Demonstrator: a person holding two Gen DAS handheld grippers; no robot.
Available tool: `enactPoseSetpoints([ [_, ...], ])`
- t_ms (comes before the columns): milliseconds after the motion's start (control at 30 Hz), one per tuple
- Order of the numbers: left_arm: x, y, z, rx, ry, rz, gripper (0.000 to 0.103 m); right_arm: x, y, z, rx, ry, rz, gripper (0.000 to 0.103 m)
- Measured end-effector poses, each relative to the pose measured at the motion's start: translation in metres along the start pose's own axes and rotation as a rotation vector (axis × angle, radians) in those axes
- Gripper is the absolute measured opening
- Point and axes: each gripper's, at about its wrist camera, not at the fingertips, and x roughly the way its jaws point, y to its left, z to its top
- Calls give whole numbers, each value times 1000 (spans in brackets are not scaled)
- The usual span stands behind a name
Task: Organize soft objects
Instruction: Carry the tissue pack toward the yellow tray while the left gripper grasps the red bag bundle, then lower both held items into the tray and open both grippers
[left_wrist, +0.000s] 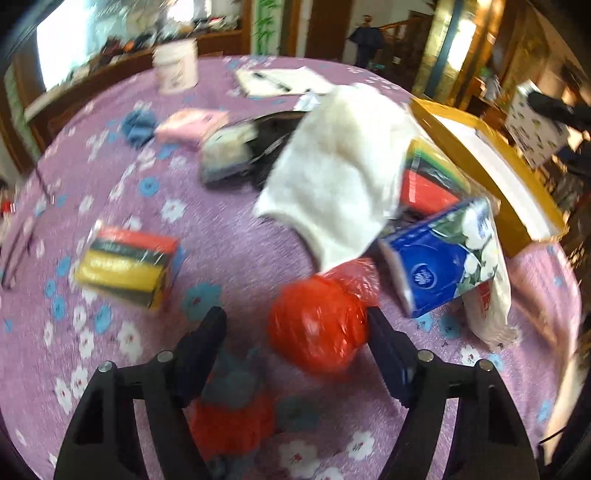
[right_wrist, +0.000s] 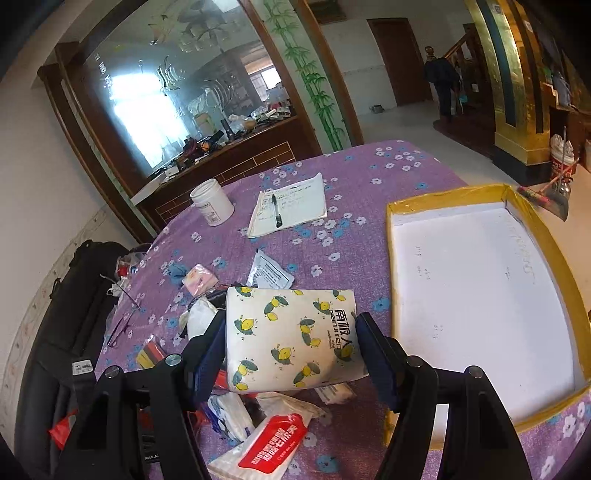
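Observation:
The left wrist view is blurred by motion. A crumpled red plastic bag (left_wrist: 317, 328) lies on the purple flowered tablecloth (left_wrist: 229, 229) between the fingers of my left gripper (left_wrist: 295, 314). It sits close against the right finger (left_wrist: 384, 343), with a gap to the left one, so the gripper is open. Beyond it lie a white cloth (left_wrist: 340, 166), a blue tissue pack (left_wrist: 439, 254) and a striped sponge pack (left_wrist: 129, 266). My right gripper (right_wrist: 291, 321) is shut on a lemon-print tissue pack (right_wrist: 291, 336), held above the table to the left of the yellow-rimmed white tray (right_wrist: 447, 195).
A white jar (right_wrist: 212, 201) and a notebook with a pen (right_wrist: 291, 208) sit at the table's far side. A red-labelled wipes pack (right_wrist: 273, 443), a pink pack (right_wrist: 199, 278) and other small packs lie under and around the right gripper. A black bag (right_wrist: 74, 314) stands off the table's left edge.

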Motion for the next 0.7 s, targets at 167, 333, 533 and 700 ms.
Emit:
enactPoseSetpoints([
  [167,-6,-2,-3,-9,-22,-3,38,-4,-13,-10,25,3,20,73],
  [333,-28,18,-5,-126,-54,-77,38,-26,-26,-17,1,-11,19,73],
  [533,-61,9,9,-146,-132,-82,38,-48,-51,-15,12,-29,17,73],
  [700,-89,-18,30,-101,-185,-141,38,-73,-64,-8,25,-78,46,73],
])
